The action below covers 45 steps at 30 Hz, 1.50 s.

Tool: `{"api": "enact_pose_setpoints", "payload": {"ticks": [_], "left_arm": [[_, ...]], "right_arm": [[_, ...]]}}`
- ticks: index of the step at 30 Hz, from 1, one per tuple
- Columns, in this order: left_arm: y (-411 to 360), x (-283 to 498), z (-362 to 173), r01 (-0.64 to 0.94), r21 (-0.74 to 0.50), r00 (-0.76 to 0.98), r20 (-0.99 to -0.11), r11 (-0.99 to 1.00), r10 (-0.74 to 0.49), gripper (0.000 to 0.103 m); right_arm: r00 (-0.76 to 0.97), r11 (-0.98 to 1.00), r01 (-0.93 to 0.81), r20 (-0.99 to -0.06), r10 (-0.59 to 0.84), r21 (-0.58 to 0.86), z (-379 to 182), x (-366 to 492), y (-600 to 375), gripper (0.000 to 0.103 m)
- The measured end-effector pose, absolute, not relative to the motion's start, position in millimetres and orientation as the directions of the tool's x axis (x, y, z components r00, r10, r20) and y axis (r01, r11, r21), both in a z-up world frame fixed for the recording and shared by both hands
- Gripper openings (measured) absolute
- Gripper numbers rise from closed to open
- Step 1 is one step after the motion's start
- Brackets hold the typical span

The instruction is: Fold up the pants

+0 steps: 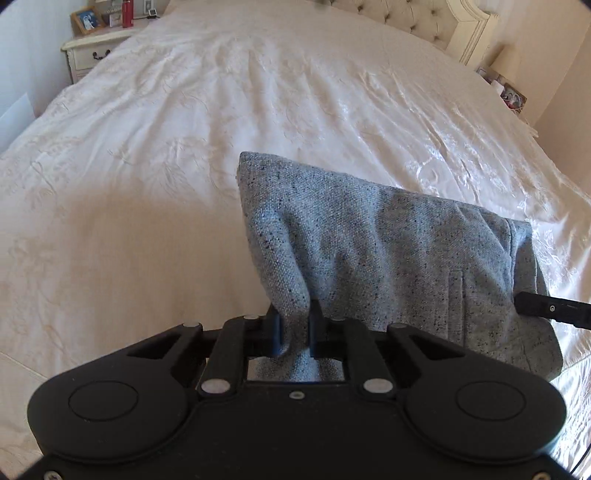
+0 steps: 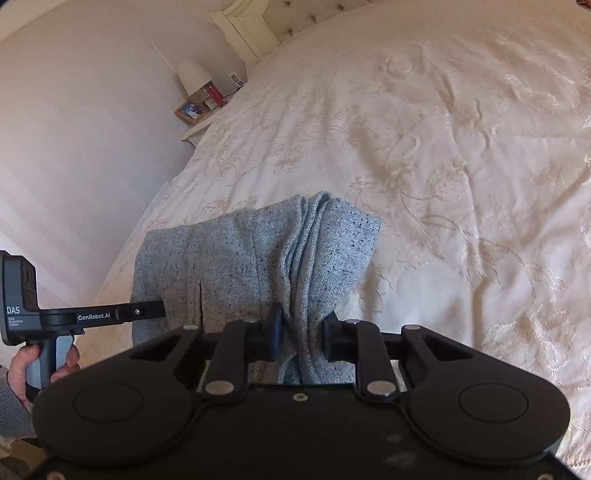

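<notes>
The left gripper (image 1: 297, 330) and the right gripper (image 2: 302, 334) are each clamped on a near corner of the grey pants (image 1: 388, 266), probably so that the folded bundle can be carried flat. The pants hang just above a cream embroidered bedspread (image 1: 221, 129), with a nightstand (image 1: 92, 51) and a tufted headboard (image 1: 406, 18) beyond.

left tool (image 1: 295, 334): pads clamped on pants (image 1: 388, 258), angled down | right tool (image 2: 304, 338): pinching pants, angled down | left hand (image 2: 26, 363): gripping handle
</notes>
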<state>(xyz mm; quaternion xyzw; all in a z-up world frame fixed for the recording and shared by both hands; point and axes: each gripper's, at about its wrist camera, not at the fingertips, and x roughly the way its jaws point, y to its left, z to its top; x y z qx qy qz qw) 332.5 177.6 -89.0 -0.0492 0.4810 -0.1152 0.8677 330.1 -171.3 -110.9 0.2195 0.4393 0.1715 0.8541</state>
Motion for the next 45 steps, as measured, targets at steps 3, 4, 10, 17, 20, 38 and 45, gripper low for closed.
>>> {"api": "enact_pose_setpoints", "payload": {"ticks": [3, 4, 10, 17, 20, 38, 45], "left_arm": [[202.0, 360.6, -78.1, 0.122, -0.178, 0.503, -0.837, 0.976, -0.216, 0.023], [208.2, 371.3, -81.4, 0.105, -0.129, 0.503, -0.848, 0.986, -0.165, 0.038], [223.0, 400.5, -118.9, -0.085, 0.143, 0.456, -0.875, 0.986, 0.166, 0.046], [190.7, 379.5, -143.4, -0.019, 0.064, 0.444, -0.894, 0.998, 0.065, 0.052], [186.2, 384.1, -170.0, -0.019, 0.092, 0.374, -0.923, 0.996, 0.093, 0.057], [184.3, 323.2, -66.4, -0.1, 0.037, 0.45, -0.89, 0.994, 0.078, 0.059], [168.1, 265.0, -25.3, -0.108, 0.049, 0.489, -0.867, 0.993, 0.097, 0.064]], "right_arm": [[0.566, 0.848, -0.115, -0.668, 0.484, 0.518, -114.5, 370.4, -147.0, 0.027], [0.565, 0.861, -0.102, -0.683, 0.462, 0.498, -121.4, 383.9, -139.6, 0.032], [0.578, 0.96, -0.027, -0.779, 0.242, 0.278, -139.6, 420.2, -93.3, 0.036], [0.556, 0.943, -0.305, -0.778, 0.291, 0.135, -141.5, 408.3, -12.0, 0.034], [0.492, 0.968, -0.239, -0.85, 0.189, 0.076, -173.5, 419.7, -15.4, 0.029], [0.543, 0.959, -0.149, -0.79, 0.284, 0.243, -65.4, 326.0, -31.9, 0.041], [0.594, 0.978, -0.097, -0.777, 0.207, 0.187, -13.3, 266.3, -31.1, 0.041]]}}
